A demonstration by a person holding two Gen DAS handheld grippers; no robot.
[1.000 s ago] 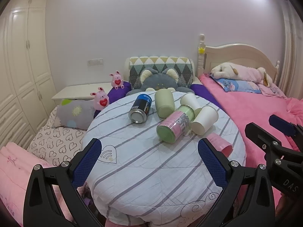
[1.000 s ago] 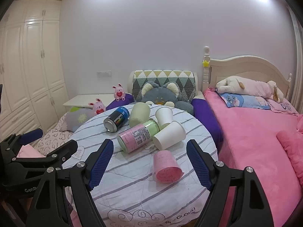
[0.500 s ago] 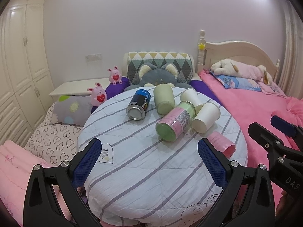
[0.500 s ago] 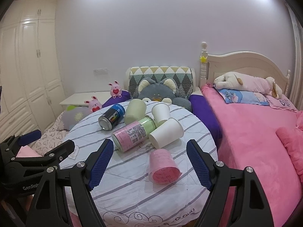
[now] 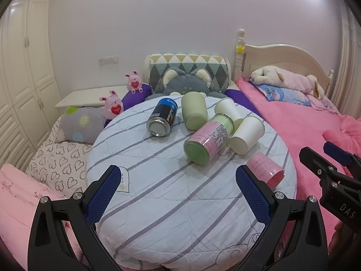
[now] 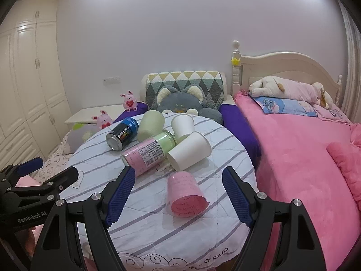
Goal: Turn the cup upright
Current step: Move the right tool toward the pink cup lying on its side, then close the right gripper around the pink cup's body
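Here, each entry runs from the grippers outward.

Right gripper (image 6: 178, 192): black two-finger tool with blue textured pads, jaws spread wide and holding nothing; it hovers over the near edge of the table.

Left gripper (image 5: 178, 192): matching black tool, jaws likewise spread and empty; it hangs above the near left part of the table with no object between its fingers.

Task object: translucent pink plastic cup (image 6: 185, 195), lying on its side near the front right of the table, apart from the other items.

Key relation: in the right wrist view the pink plastic cup sits directly ahead, framed between the two pads, with its long axis running roughly along the gripper's line of sight. One round end faces the camera; whether that is the mouth or the base cannot be told here. In the left wrist view the same cup (image 5: 266, 171) lies off to the right, just beyond the right-hand pad.

Nearer arm: judged to be the right.

Support: round table under a white quilted cloth with grey stripes (image 6: 158, 225).

Neighbours: pink-labelled pale green jar (image 6: 149, 155), two white paper cups (image 6: 189, 151), a pale green cup (image 6: 150, 125) and a dark blue-topped can (image 6: 123, 133), all on their sides farther back.

Surround: pink bedspread (image 6: 293, 158) to the right.
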